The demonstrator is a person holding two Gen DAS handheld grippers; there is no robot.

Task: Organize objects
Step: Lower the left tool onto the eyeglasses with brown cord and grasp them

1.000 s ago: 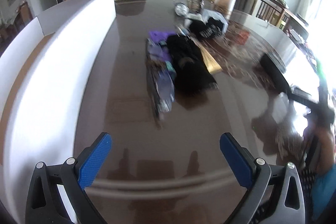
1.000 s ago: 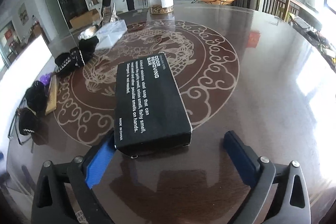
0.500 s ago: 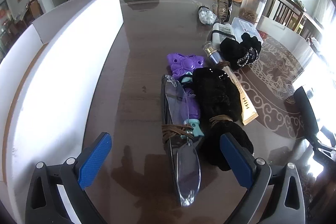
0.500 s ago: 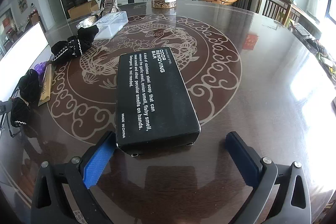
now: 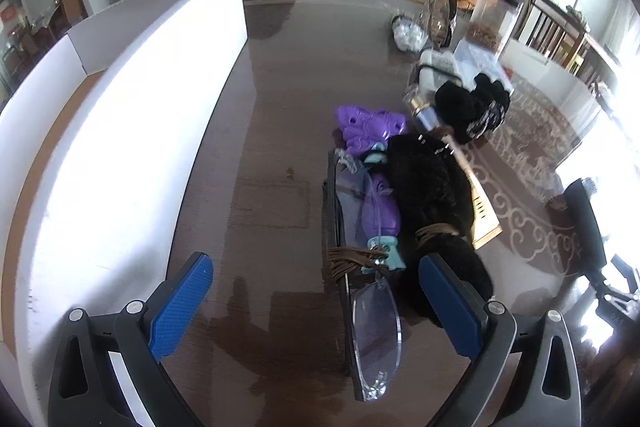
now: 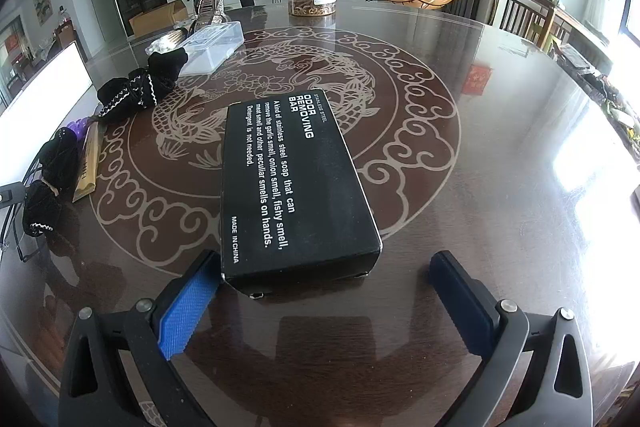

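Between your right gripper's point(image 6: 320, 291) wide jaws, the black soap box point(image 6: 294, 183) is sitting off-centre; you are needing to centre it. Your left gripper point(image 5: 316, 301) is hovering wide, empty.

A black box point(image 6: 296, 187) lies flat on the patterned dark table point(image 6: 500, 155), its near end between the wide-open right gripper point(image 6: 324, 291) fingers, the left pad touching.

The table point(image 6: 500, 155) under my grippers is dark wood with a very glossy, smooth top. The black box point(image 6: 296, 187) looks like matt cardboard. The pads point(image 6: 188, 311) on my fingers are blue rubber with a rough texture. The glasses point(image 5: 374, 331) have clear plastic lenses. The black scrunchie point(image 5: 432, 187) is fuzzy cloth.
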